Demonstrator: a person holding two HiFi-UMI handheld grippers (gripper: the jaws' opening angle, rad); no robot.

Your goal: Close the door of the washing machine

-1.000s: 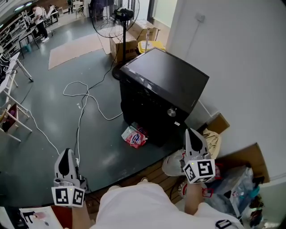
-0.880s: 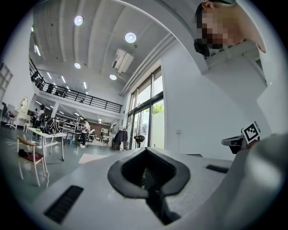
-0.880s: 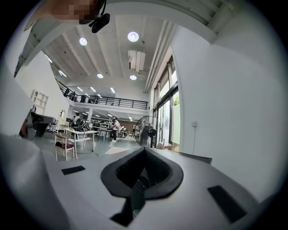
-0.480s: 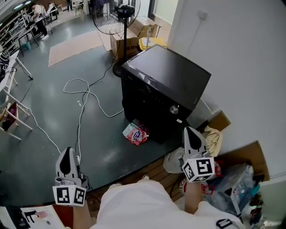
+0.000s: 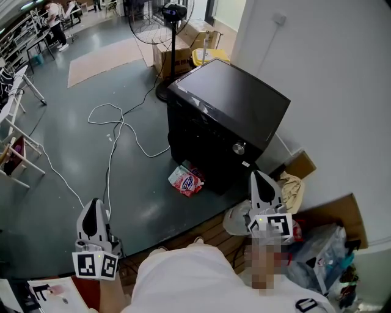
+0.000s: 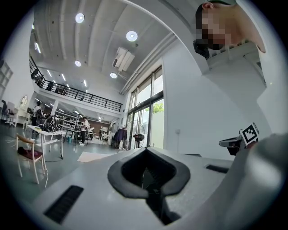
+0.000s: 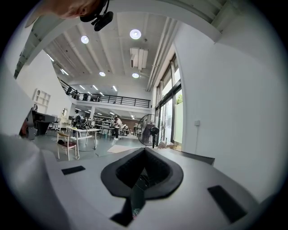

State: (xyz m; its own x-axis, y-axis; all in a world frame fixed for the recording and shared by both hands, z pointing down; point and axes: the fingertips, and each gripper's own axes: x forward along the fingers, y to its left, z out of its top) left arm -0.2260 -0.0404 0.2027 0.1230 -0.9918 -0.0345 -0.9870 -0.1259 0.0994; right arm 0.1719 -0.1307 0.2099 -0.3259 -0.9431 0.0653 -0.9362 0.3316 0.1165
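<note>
Hardly anything has moved in the last second: the washing machine (image 5: 227,110) sits a shade higher in the head view, and both my tools hang where they were. My left hand-held gripper (image 5: 95,205) points level over the grey floor (image 5: 73,116), well left of the machine, its jaws pressed together with nothing between them. My right hand-held gripper (image 5: 257,180) is likewise closed and empty, near the machine's front right corner but apart from it. The black washing machine stands on the floor against the white wall (image 5: 330,79), a round knob (image 5: 239,148) near its front top edge. Its front is dark and looks flush; I cannot make out the door's edge. A red-and-white packet (image 5: 185,181) lies on the floor just beside its base, a white cable (image 5: 116,131) trails across the floor, and a pedestal fan (image 5: 173,14) stands behind.
</note>
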